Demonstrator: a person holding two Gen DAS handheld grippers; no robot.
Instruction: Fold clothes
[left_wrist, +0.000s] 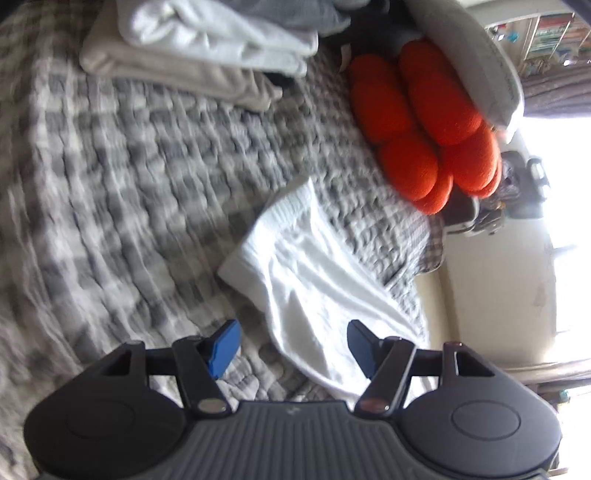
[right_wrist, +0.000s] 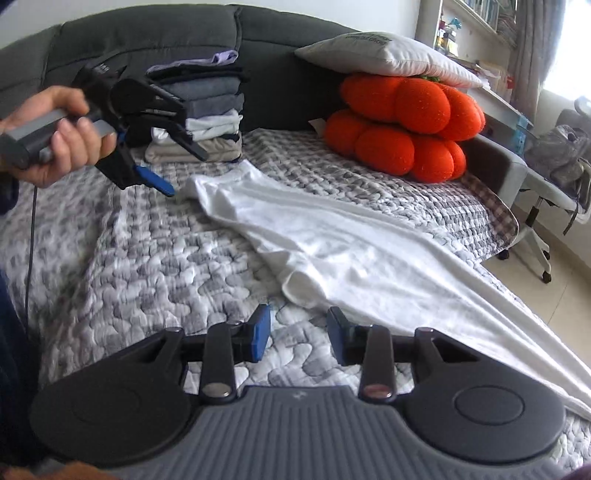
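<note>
A white garment (right_wrist: 332, 240) lies stretched and rumpled across the grey patterned quilt (right_wrist: 166, 258), from the bed's middle toward its right edge. It also shows in the left wrist view (left_wrist: 314, 280). My left gripper (left_wrist: 291, 343) is open, its jaws straddling the garment's near edge; in the right wrist view it (right_wrist: 166, 188) is hand-held just left of the garment's far corner. My right gripper (right_wrist: 298, 334) is open and empty, just short of the garment's folded near edge.
A stack of folded clothes (right_wrist: 207, 110) stands at the back against the dark headboard (right_wrist: 147, 37); it also shows in the left wrist view (left_wrist: 207, 48). An orange cushion (right_wrist: 402, 122) under a white pillow (right_wrist: 388, 55) sits at back right. An office chair (right_wrist: 546, 192) stands beside the bed.
</note>
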